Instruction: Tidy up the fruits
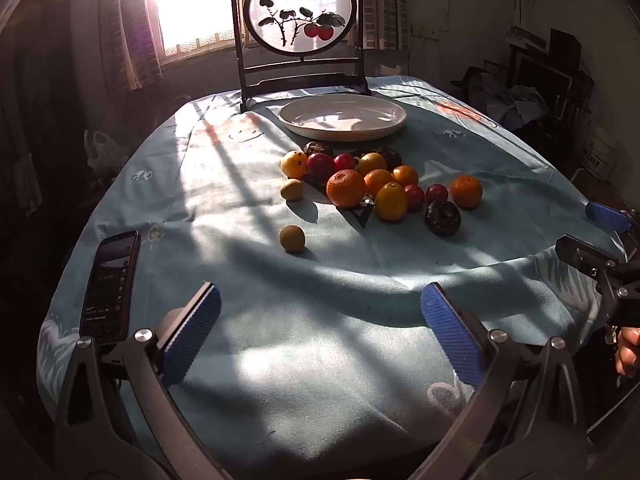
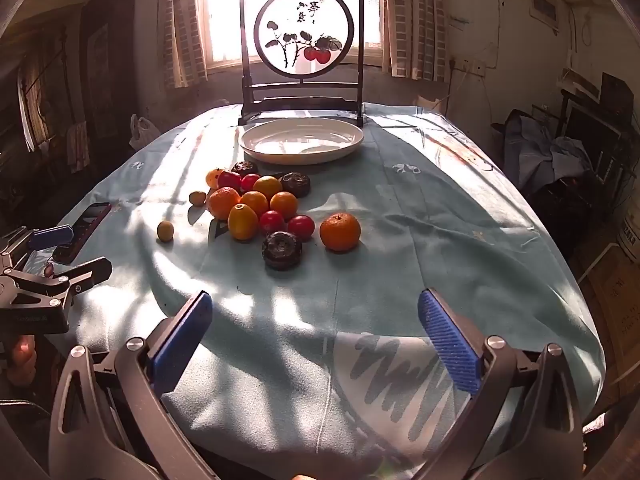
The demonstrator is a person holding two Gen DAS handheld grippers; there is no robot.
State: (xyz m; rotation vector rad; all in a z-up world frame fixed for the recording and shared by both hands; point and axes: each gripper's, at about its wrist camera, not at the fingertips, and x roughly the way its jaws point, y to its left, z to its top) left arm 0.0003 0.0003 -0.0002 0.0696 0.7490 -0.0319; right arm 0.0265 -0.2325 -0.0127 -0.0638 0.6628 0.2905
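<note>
Meanwhile, both grippers, left (image 1: 320,320) and right (image 2: 316,328), hang spread wide and empty above the cloth (image 2: 400,240). Fruit (image 2: 256,208) lies heaped mid-table, just short of the plate (image 2: 348,146), which holds nothing; sorting looks unstarted. Brushed characters on the screen (image 2: 306,32) are too small to read.

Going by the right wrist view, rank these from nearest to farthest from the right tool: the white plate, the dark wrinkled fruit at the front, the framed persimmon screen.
1. Dark wrinkled fruit: front of the pile, closest ahead of the open right tool.
2. White plate: beyond the pile, toward the table's far side.
3. Framed persimmon screen: upright behind the plate, at the far edge by the window.
</note>
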